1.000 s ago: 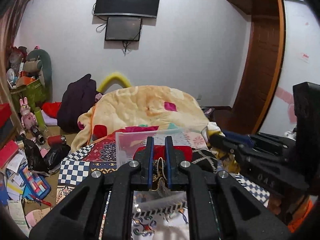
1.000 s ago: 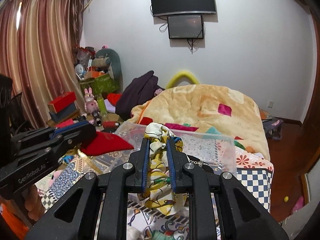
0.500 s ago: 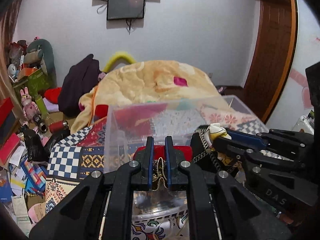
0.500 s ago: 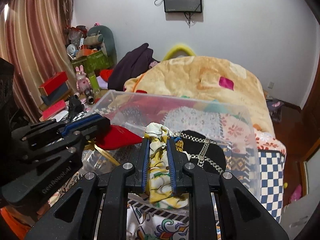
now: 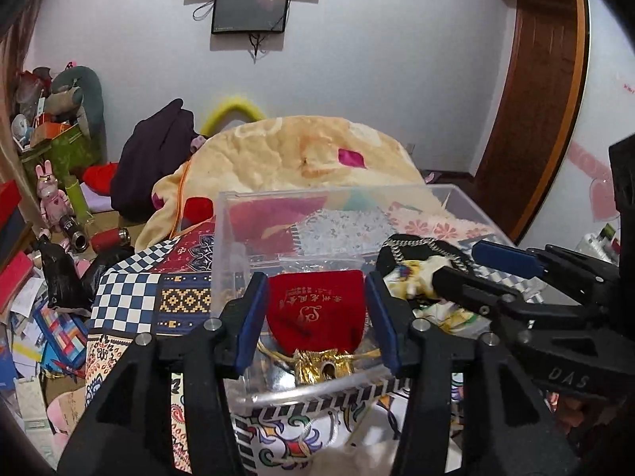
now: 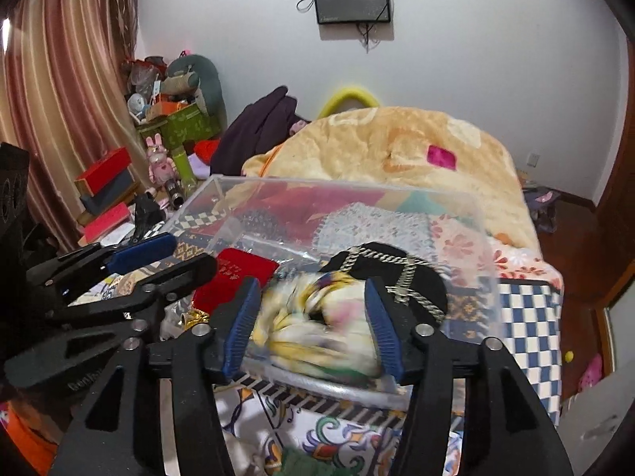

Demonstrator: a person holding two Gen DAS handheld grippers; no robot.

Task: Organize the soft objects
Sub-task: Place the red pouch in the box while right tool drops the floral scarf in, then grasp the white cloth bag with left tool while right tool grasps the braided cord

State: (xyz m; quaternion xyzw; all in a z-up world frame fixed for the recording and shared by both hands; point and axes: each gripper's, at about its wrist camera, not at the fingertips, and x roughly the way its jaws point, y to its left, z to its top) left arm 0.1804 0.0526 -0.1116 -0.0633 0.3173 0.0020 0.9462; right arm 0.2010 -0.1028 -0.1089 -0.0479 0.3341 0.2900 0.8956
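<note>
Both grippers hover side by side over a clear plastic box that sits on a patterned bedspread. The left gripper has its blue-padded fingers spread wide, gripping nothing; between them, lying loose in the near end of the box, is a red drawstring pouch with gold lettering and a gold tassel at its near edge, and neither pad touches it. The right gripper is likewise released, its fingers parted around a yellow-and-white patterned scarf that lies bunched in the box — the cloth is motion-blurred in the right wrist view, so whether it has quite settled cannot be told. Just beyond the scarf, also inside the box, rests a black bag with a silver chain strap. From the right wrist view the pouch lies to the left of the scarf, with the left gripper's fingers above it. Behind the box a peach-coloured blanket is heaped on the bed, with a dark jacket at its left, and a screen hangs on the white wall — boxes, papers and a pink rabbit toy clutter the floor at the left.
</note>
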